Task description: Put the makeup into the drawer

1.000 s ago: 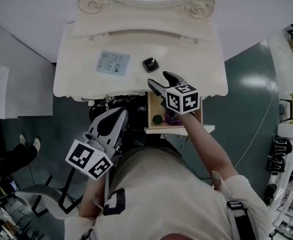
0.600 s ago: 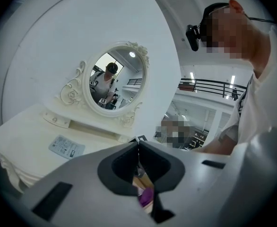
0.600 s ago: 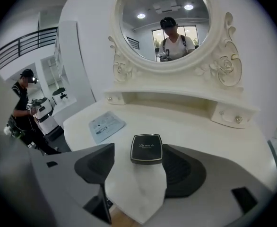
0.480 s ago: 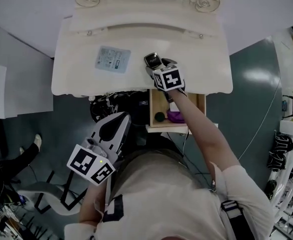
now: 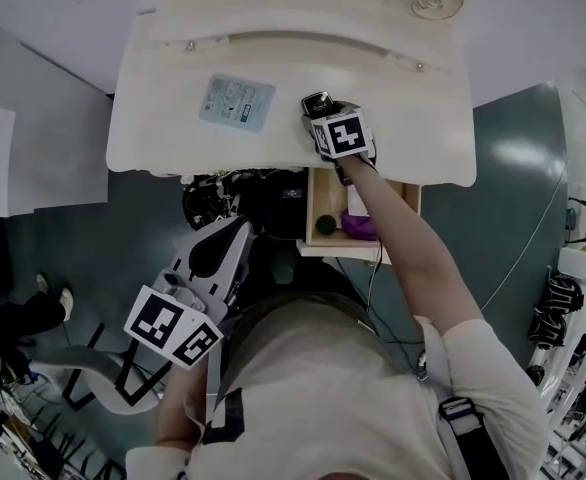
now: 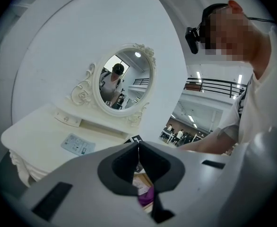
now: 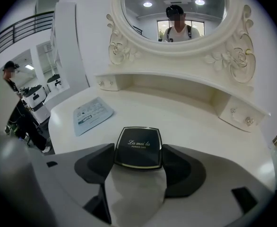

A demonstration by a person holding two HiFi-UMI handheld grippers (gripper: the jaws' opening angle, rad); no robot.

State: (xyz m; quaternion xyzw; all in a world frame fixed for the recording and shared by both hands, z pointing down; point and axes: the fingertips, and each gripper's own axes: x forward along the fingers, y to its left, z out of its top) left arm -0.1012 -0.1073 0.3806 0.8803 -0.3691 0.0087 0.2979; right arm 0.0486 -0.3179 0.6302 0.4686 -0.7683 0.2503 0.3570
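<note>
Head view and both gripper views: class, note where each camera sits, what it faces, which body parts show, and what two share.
Head view: on the head, facing down at the dressing table; left tongs, right tongs, arms and torso show.
Left gripper view: on the shut left tongs, facing the mirror; an arm shows.
Right gripper view: on the right tongs, shut on the compact, facing the mirror.
Shared: both gripper views show the mirror.

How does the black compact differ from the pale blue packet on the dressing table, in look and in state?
The black compact is dark, glossy and boxy; the pale blue packet is light, flat and printed. The compact sits between the right gripper's jaws, which close on its sides; the packet lies free, to its left. Both rest on the white tabletop, outside the open drawer.
</note>
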